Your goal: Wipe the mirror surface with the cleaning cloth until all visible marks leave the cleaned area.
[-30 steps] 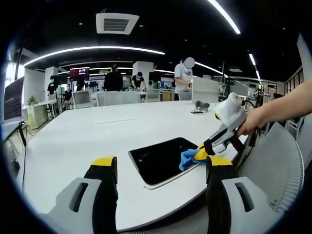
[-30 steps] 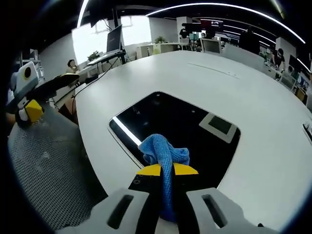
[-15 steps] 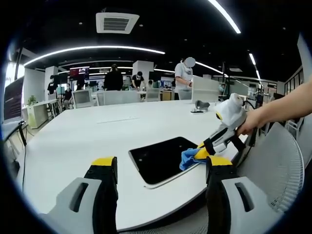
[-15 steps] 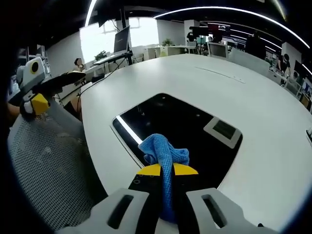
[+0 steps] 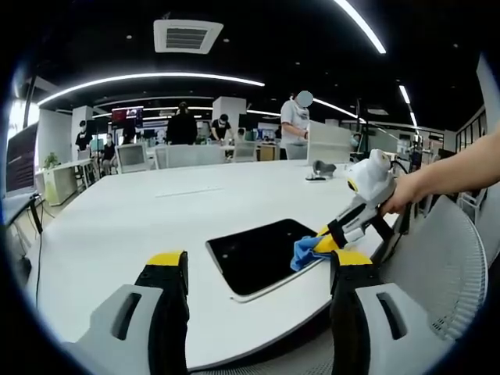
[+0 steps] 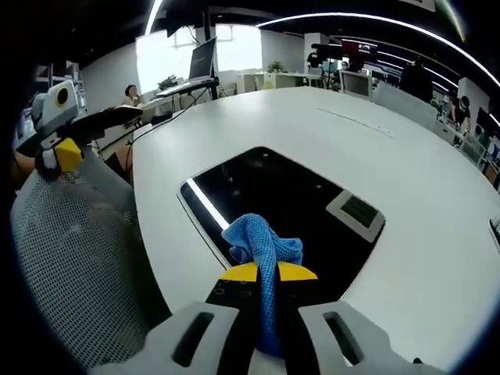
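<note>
A dark rectangular mirror (image 5: pixel 258 254) (image 6: pixel 289 203) lies flat on the white table (image 5: pixel 141 219), reflecting ceiling lights. My right gripper (image 6: pixel 266 273) is shut on a blue cleaning cloth (image 6: pixel 262 244), whose bunched end rests at the mirror's near edge. In the left gripper view that gripper (image 5: pixel 326 241) comes in from the right, held by a person's hand, with the cloth (image 5: pixel 306 251) at the mirror's right corner. My left gripper (image 5: pixel 258 269) stands open over the table's near edge, nothing between its yellow-tipped jaws, short of the mirror.
A grey mesh chair (image 5: pixel 437 266) (image 6: pixel 70 266) stands by the table's edge beside the mirror. A small dark object (image 5: pixel 320 170) sits far across the table. Several people stand at desks in the background. The other gripper (image 6: pixel 51 129) shows at the left.
The right gripper and cloth have shifted slightly rightward along the mirror's edge in the left gripper view. The right gripper view has moved a little. The left gripper is unchanged.
</note>
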`<state>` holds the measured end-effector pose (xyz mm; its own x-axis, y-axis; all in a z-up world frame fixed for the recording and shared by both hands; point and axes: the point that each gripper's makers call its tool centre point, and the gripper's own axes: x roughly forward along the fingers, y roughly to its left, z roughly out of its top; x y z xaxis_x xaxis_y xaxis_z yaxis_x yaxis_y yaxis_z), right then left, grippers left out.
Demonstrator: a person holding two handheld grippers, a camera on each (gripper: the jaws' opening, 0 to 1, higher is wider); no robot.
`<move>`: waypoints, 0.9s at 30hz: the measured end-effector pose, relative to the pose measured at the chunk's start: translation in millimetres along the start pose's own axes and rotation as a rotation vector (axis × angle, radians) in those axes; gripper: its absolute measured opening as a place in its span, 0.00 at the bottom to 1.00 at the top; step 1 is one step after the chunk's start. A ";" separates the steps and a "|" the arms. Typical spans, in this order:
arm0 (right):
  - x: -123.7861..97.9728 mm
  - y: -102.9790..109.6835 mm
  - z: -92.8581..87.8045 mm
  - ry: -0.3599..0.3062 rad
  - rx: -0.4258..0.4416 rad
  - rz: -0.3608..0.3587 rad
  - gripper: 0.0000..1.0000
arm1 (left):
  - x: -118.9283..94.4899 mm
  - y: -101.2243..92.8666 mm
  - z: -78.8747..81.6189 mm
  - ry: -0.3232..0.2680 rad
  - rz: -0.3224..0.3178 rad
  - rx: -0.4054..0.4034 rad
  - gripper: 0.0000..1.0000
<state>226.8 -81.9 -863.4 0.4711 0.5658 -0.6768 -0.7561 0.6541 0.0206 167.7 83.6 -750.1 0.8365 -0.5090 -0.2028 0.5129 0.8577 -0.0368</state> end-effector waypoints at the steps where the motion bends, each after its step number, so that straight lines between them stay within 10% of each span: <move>1: -1.4 -2.0 -1.2 -0.001 0.004 -0.004 0.01 | 0.1 0.0 0.2 -0.001 0.000 0.000 0.72; 27: -20.1 -24.7 -18.3 0.002 0.051 -0.082 0.01 | 0.5 -0.2 1.6 -0.008 -0.002 0.001 0.71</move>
<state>227.6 -118.6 -863.8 0.5295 0.5079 -0.6795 -0.6907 0.7232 0.0023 168.3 83.0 -748.7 0.8372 -0.5111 -0.1948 0.5145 0.8567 -0.0362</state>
